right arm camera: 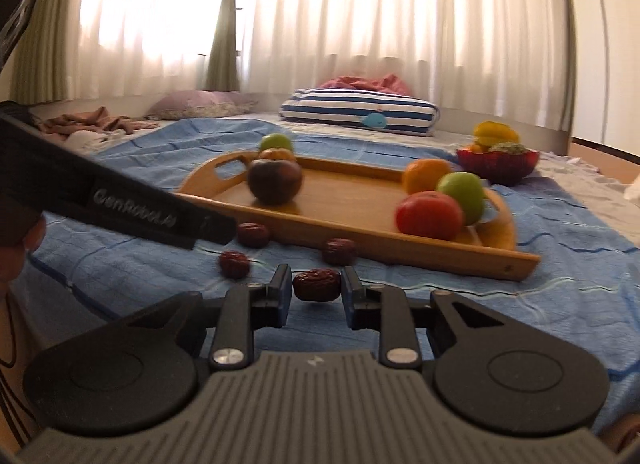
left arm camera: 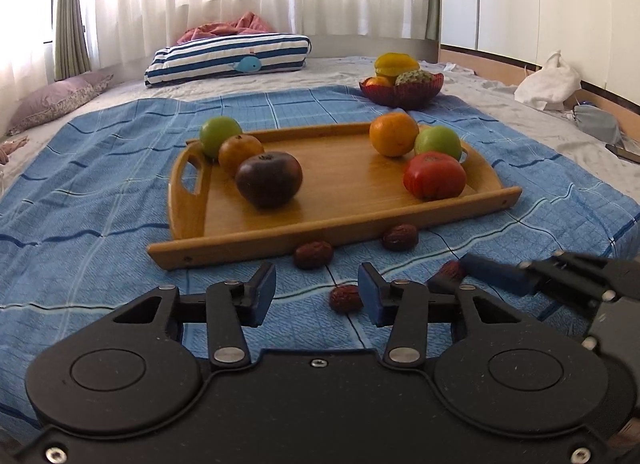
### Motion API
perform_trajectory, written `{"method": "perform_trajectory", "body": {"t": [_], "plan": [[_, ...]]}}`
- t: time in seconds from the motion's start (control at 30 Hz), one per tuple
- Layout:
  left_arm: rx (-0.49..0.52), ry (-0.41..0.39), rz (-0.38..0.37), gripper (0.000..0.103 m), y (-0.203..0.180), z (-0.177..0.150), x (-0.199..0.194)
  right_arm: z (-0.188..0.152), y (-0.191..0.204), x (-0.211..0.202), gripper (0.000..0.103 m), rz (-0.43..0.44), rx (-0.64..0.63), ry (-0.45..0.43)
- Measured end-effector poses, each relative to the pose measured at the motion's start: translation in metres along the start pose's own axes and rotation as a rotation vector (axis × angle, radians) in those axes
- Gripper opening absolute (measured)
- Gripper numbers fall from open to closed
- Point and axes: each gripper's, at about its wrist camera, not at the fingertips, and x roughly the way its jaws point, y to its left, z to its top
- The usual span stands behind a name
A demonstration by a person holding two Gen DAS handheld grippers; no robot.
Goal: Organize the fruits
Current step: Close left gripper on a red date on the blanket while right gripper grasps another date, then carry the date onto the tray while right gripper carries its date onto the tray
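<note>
Wrinkled red date [right arm camera: 316, 284] between right gripper [right arm camera: 316, 296] pads

Daylight floods through the sheer curtains [right arm camera: 360, 16] at the top of both frames, and I see them blown out nearly white in the right wrist view. That view is soft and hazy, with the tray [right arm camera: 360, 200] fruit smeared. The left wrist view is sharper. Fisheye bending curves the edges and darkens the corners. Shadows under the fruit are faint.

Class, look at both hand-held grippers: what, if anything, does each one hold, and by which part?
The right hand-held gripper pinches a red date by its two ends. The left hand-held gripper holds nothing; its jaws stand apart over the blanket.
</note>
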Motion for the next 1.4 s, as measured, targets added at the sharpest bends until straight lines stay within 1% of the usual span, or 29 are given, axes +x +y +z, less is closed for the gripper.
{"method": "perform_trajectory", "body": {"t": [0.2, 0.3, 0.37, 0.43, 0.53, 0.7, 0.83, 1.0, 1.17, 1.27, 1.4], "plan": [[0.01, 0.02, -0.01, 0.04, -0.012, -0.009, 0.012, -0.001, -0.022, -0.004, 0.031, -0.075, 0.043, 0.009], [0.011, 0.03, -0.015, 0.033, -0.017, -0.012, 0.017, 0.0, -0.026, -0.003, 0.031, -0.09, 0.056, 0.012], [0.009, 0.037, -0.019, 0.032, -0.019, -0.013, 0.021, 0.0, -0.027, -0.002, 0.031, -0.089, 0.061, 0.016], [0.005, 0.038, -0.018, 0.023, -0.019, -0.014, 0.024, -0.001, -0.027, -0.002, 0.031, -0.088, 0.064, 0.018], [0.017, 0.035, -0.004, 0.023, -0.021, -0.014, 0.026, 0.0, -0.024, -0.001, 0.031, -0.079, 0.063, 0.021], [0.047, -0.002, 0.009, 0.023, -0.022, -0.007, 0.021, 0.003, -0.019, 0.003, 0.031, -0.077, 0.05, 0.021], [0.041, -0.043, 0.028, 0.023, -0.015, 0.007, 0.017, 0.011, -0.02, 0.008, 0.031, -0.079, 0.057, 0.011], [0.016, -0.083, 0.071, 0.023, 0.003, 0.029, 0.018, 0.028, -0.021, 0.018, 0.031, -0.082, 0.053, -0.013], [-0.004, -0.093, 0.113, 0.023, 0.022, 0.046, 0.031, 0.047, -0.019, 0.036, 0.031, -0.085, 0.043, -0.03], [-0.022, -0.082, 0.131, 0.023, 0.033, 0.052, 0.042, 0.056, -0.021, 0.052, 0.031, -0.081, 0.062, -0.013], [-0.046, -0.058, 0.149, 0.023, 0.046, 0.056, 0.06, 0.063, -0.024, 0.076, 0.031, -0.08, 0.096, 0.042]]}}
